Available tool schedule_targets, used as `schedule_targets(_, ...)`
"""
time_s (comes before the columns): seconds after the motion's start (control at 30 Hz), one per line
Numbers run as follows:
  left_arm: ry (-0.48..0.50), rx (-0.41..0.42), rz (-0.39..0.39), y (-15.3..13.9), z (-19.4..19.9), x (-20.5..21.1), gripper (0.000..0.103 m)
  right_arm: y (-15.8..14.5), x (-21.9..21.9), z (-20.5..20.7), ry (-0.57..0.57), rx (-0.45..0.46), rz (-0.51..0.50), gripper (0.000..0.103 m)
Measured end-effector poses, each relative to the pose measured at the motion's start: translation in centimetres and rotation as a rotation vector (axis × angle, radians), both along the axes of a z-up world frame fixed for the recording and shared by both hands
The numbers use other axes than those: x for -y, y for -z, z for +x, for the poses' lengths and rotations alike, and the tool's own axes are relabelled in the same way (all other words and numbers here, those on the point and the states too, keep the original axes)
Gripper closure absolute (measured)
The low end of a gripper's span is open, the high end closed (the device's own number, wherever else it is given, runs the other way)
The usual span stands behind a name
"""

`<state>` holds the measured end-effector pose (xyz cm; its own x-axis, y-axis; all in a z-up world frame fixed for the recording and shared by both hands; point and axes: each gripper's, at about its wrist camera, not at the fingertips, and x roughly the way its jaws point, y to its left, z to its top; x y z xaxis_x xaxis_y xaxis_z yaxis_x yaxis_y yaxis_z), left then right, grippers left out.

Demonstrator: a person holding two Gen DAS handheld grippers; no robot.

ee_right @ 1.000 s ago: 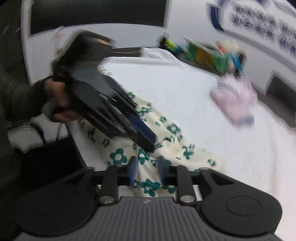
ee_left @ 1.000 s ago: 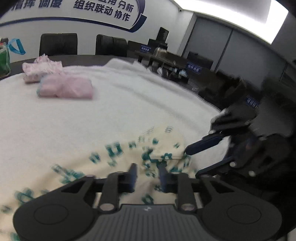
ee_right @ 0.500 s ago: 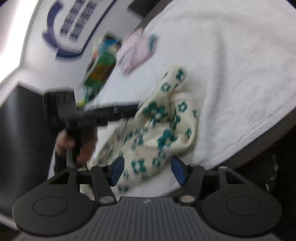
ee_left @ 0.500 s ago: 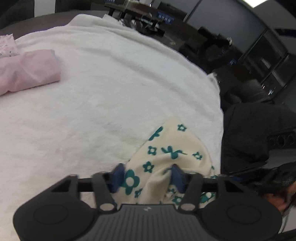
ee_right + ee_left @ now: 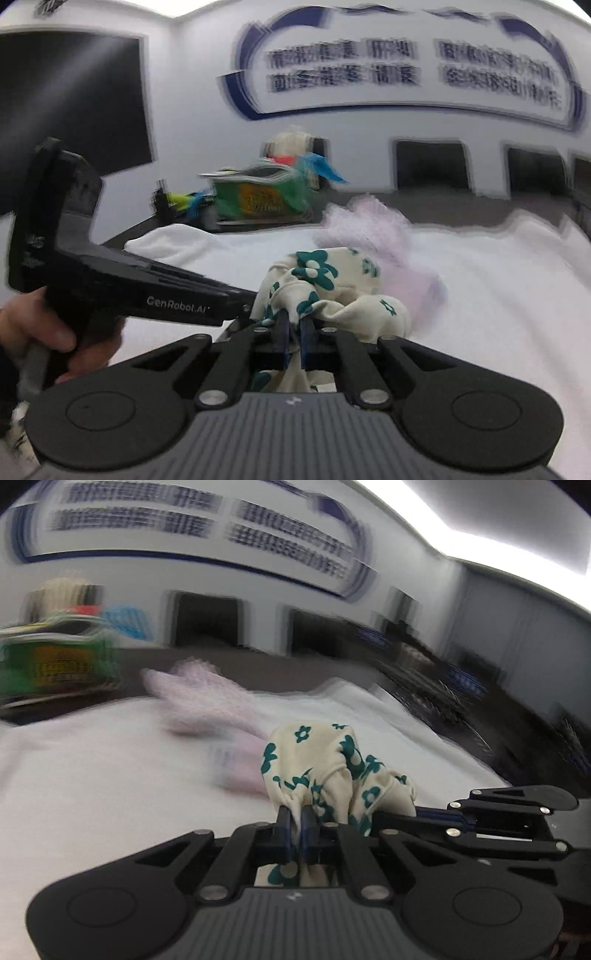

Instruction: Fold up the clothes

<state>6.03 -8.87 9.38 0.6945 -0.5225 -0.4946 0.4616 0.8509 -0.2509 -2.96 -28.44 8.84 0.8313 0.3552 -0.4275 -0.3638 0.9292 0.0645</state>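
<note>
A cream garment with teal flowers (image 5: 325,764) is bunched up and lifted above the white towel-covered table (image 5: 92,768). My left gripper (image 5: 295,812) is shut on a fold of it. My right gripper (image 5: 294,321) is shut on another fold of the same floral garment (image 5: 332,280). The two grippers are close side by side: the right gripper's black body (image 5: 509,823) shows at the right of the left wrist view, and the left gripper's body (image 5: 147,291), held by a hand (image 5: 40,332), shows at the left of the right wrist view.
Folded pink clothes (image 5: 207,705) lie on the towel just behind the floral garment. A green bag of items (image 5: 258,195) stands at the back of the dark table. Black chairs (image 5: 207,620) line the white wall with blue lettering.
Both grippers went from open around the floral garment to shut on it and lifted it off the towel. The views swung up from the table to face the back wall.
</note>
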Motion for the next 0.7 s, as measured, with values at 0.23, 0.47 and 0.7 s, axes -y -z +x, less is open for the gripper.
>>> schedule_targets(0.23, -0.385, -0.101, 0.002, 0.1, 8.5, -6.2, 0.097, -2.1, -9.7, 16.6, -0.115, -0.089, -0.135, 0.098)
schedule_targets(0.47, -0.316, -0.234, -0.085, 2.0, 5.9, -10.0, 0.078, 2.4, -13.6, 21.4, -0.052, -0.193, -0.255, 0.067)
schedule_targets(0.7, -0.301, -0.022, -0.073, 2.5, -8.5, -16.9, 0.028, 0.8, -7.4, 8.3, -0.157, -0.138, -0.041, 0.034)
